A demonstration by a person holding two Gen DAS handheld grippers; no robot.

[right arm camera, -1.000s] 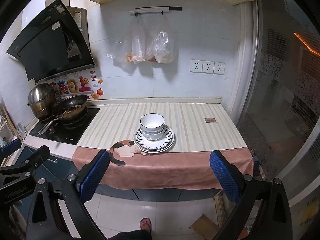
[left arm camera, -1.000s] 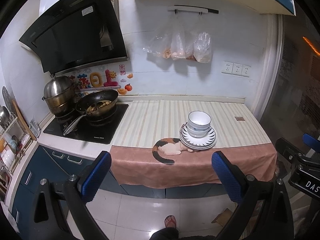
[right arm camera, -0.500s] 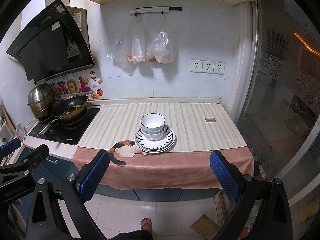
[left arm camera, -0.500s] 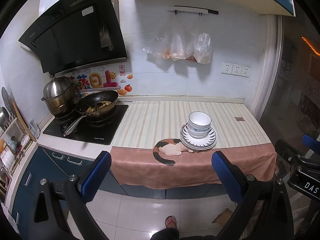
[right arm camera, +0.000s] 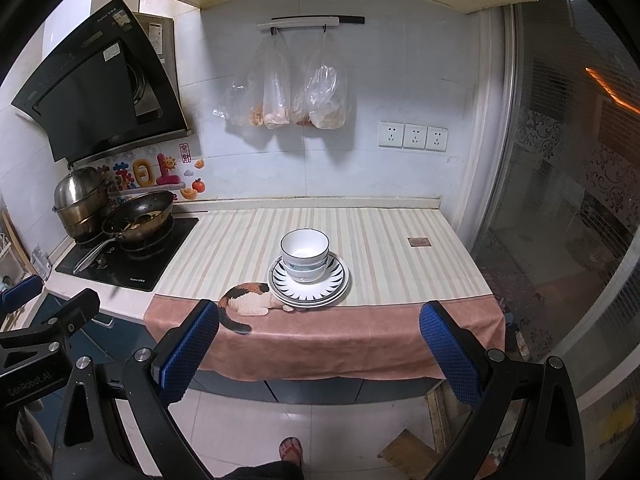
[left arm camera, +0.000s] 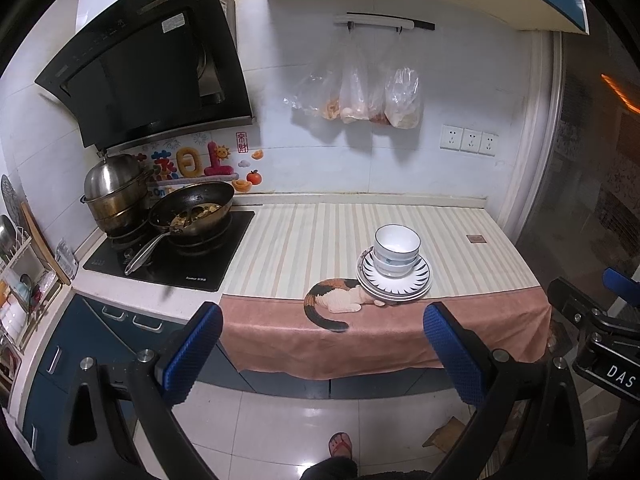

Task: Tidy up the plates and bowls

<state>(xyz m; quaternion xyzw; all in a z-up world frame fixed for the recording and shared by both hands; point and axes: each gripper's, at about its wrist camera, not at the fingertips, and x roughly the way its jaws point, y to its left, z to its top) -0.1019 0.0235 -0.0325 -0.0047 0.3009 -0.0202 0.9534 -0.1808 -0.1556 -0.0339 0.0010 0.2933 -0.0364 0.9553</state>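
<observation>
- Fingers of our left gripper (left arm camera: 322,340) and our right gripper (right arm camera: 318,338) stand spread wide with nothing between them, both held back from the counter, over the floor.
- We see the bowls (right arm camera: 305,254) nested together on the stacked plates (right arm camera: 309,282), near the front of the striped cloth (right arm camera: 380,240), just beside its printed cat (right arm camera: 248,299).
- We judge that the dishes look gathered already; either sorting is finished or nothing has begun.
- Should the stack need moving, we would close in, then pinch the rim of the top bowl, well apart from the wok (left arm camera: 192,212).
</observation>
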